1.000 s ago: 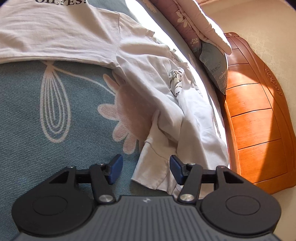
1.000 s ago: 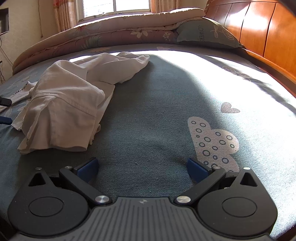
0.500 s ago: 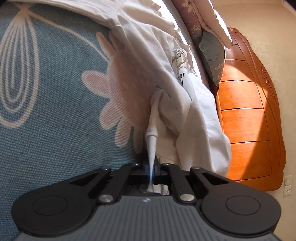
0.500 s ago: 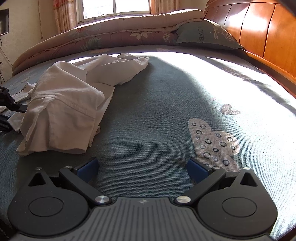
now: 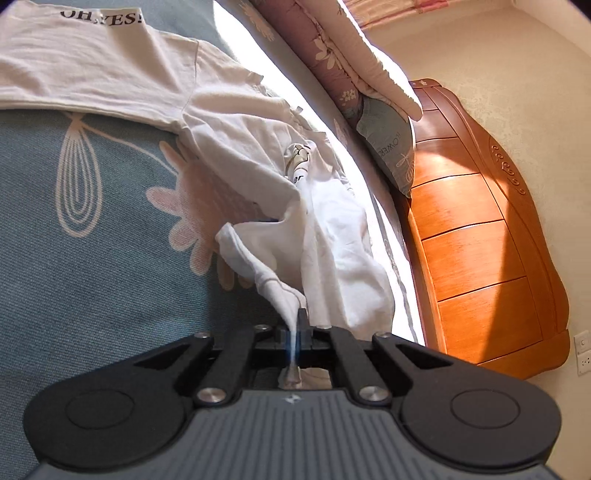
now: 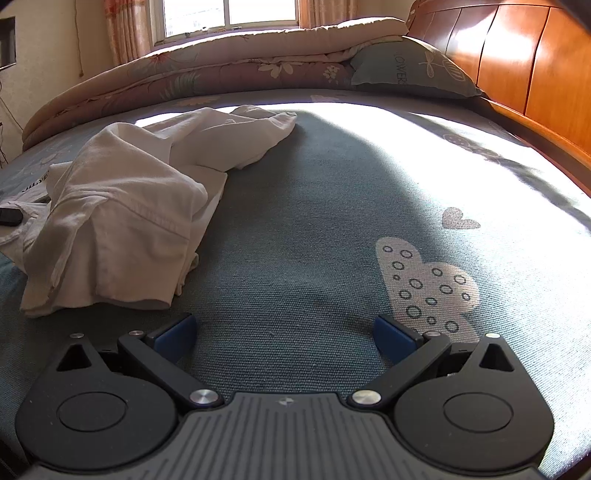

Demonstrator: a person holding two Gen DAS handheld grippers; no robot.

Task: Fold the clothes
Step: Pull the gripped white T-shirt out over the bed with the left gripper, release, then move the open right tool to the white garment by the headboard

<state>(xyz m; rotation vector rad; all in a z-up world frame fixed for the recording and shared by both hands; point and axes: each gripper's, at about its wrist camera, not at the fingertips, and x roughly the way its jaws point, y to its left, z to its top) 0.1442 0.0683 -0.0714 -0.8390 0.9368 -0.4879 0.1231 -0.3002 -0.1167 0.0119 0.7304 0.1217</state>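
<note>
A crumpled white garment (image 5: 332, 236) lies on the blue patterned bedsheet (image 5: 74, 266). My left gripper (image 5: 295, 332) is shut on its near hem, which rises in a taut peak from the pile to the jaws. A white T-shirt (image 5: 92, 59) printed "OH YES!" lies flat behind it. In the right wrist view the same white garment (image 6: 122, 221) sits heaped at the left. My right gripper (image 6: 286, 334) hovers low over bare sheet to the garment's right, open, nothing between its blue pads (image 6: 175, 332).
A folded floral quilt (image 6: 221, 74) and a grey-blue pillow (image 6: 413, 70) lie along the far side of the bed. An orange wooden headboard (image 6: 517, 66) bounds the right side. Sunlight falls in a bright band across the sheet (image 6: 406, 147). A window (image 6: 229, 14) is behind.
My left gripper went from open around the garment's hem to shut on it, then pulled back and up, lifting the hem off the sheet. The right gripper has stayed still.
</note>
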